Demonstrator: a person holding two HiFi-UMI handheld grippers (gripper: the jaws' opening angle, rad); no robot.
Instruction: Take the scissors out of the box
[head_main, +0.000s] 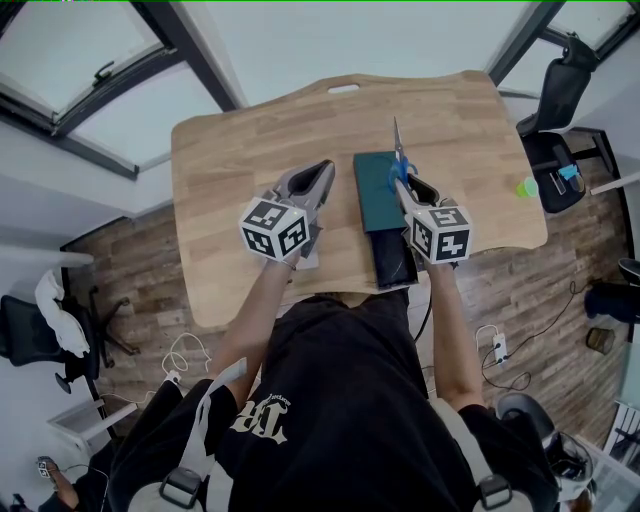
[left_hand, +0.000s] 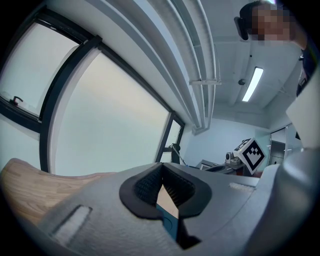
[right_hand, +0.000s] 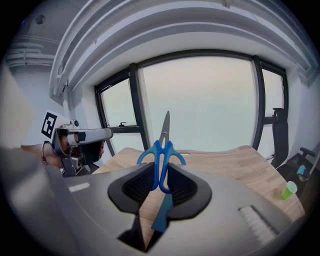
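The only writing is white lettering on the person's black shirt (head_main: 265, 420), too foreshortened to read. The right gripper (right_hand: 161, 172) is clenched on the blue handles of the scissors (right_hand: 163, 150), blades pointing away, over the right edge of the dark green box (head_main: 372, 190) on the wooden table (head_main: 240, 160). Its pads hide the lower part of the handles, and its cube covers the box's near end. The left gripper (left_hand: 162, 172) is closed on nothing, just left of the box

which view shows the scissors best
The right gripper view: the scissors sit at its centre, blue handles pinched by the right gripper, blade pointing up. The head view shows them small, by the green box. The left gripper view doesn't show them.
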